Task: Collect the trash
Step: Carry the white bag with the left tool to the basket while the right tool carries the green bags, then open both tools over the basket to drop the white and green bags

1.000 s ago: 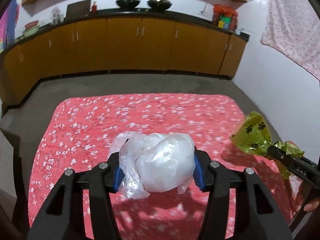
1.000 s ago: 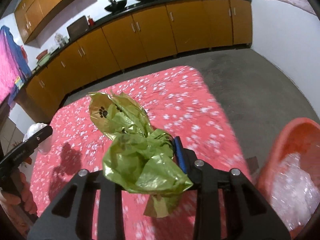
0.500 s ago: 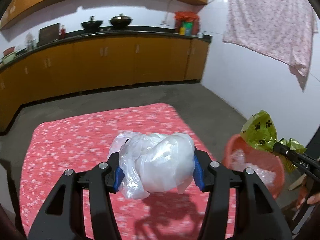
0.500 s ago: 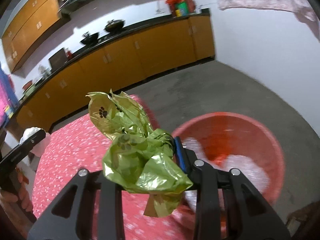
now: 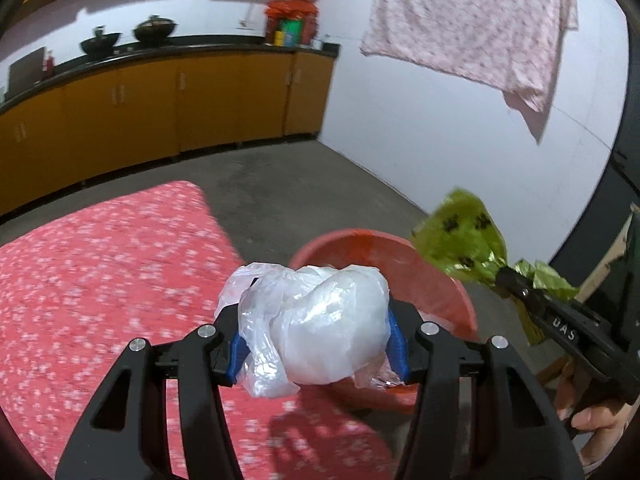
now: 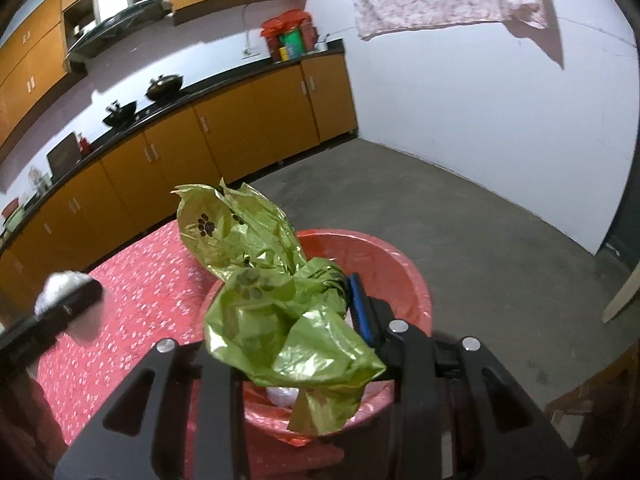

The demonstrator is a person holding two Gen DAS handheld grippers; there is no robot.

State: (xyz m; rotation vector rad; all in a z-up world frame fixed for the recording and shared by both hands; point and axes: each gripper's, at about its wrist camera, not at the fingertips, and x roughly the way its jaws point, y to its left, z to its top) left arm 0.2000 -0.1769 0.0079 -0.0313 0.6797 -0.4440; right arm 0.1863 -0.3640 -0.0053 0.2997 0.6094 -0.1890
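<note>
My left gripper point(image 5: 316, 344) is shut on a crumpled white plastic bag point(image 5: 320, 324), which bulges between the blue pads just in front of the red bin point(image 5: 448, 276). My right gripper point(image 6: 288, 320) is shut on a green foil wrapper with black paw prints point(image 6: 264, 280), held over the red bin point(image 6: 404, 272); its left pad is hidden by the foil. In the left wrist view the right gripper point(image 5: 500, 276) with the green wrapper point(image 5: 460, 236) hangs at the bin's right rim. In the right wrist view the left gripper's tip and white bag point(image 6: 64, 288) show blurred at far left.
A red floral cloth point(image 5: 104, 264) covers the surface left of the bin. Grey concrete floor point(image 6: 480, 232) lies beyond, with orange cabinets point(image 5: 160, 108) along the back wall. A pink cloth point(image 5: 480, 20) hangs on the white wall. White trash lies inside the bin.
Both grippers swung to the right from above the floral cloth to the red bin, each keeping its grip. The bin now sits right under the green wrapper.
</note>
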